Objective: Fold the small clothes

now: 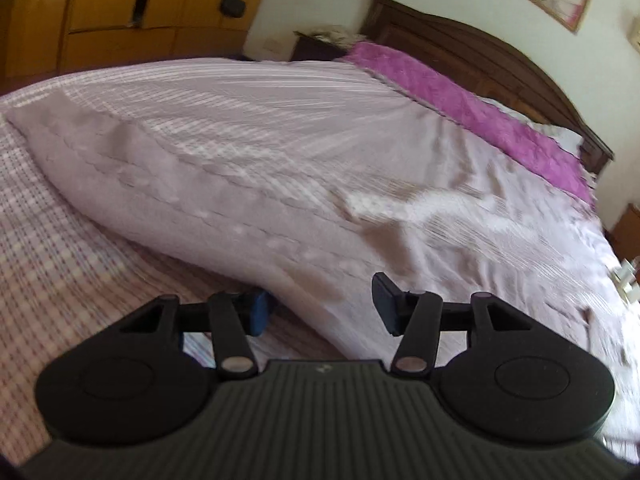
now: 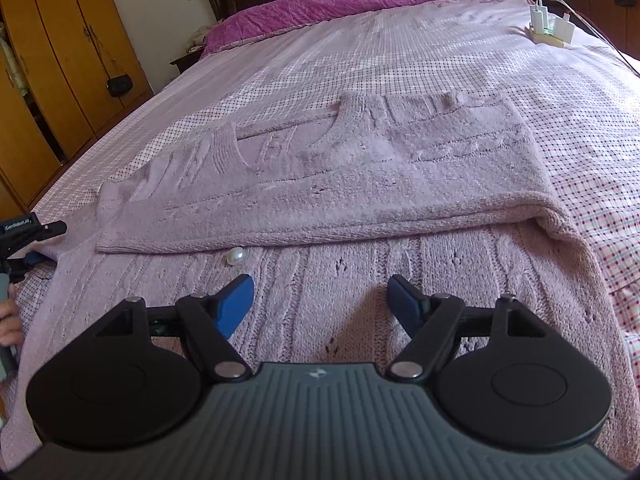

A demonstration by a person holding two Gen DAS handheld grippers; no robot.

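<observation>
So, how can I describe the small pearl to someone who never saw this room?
Find the bed and the pink knitted sweater lying on it. Below the sweater's folded-over edge, on the lower knit layer, lies the pearl, just beyond the right tool. It alone is round, white and glossy.

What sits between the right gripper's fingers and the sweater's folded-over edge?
In the right wrist view, knit sweater surface, with one pearl button just below the fold, ahead of the right gripper.
</observation>
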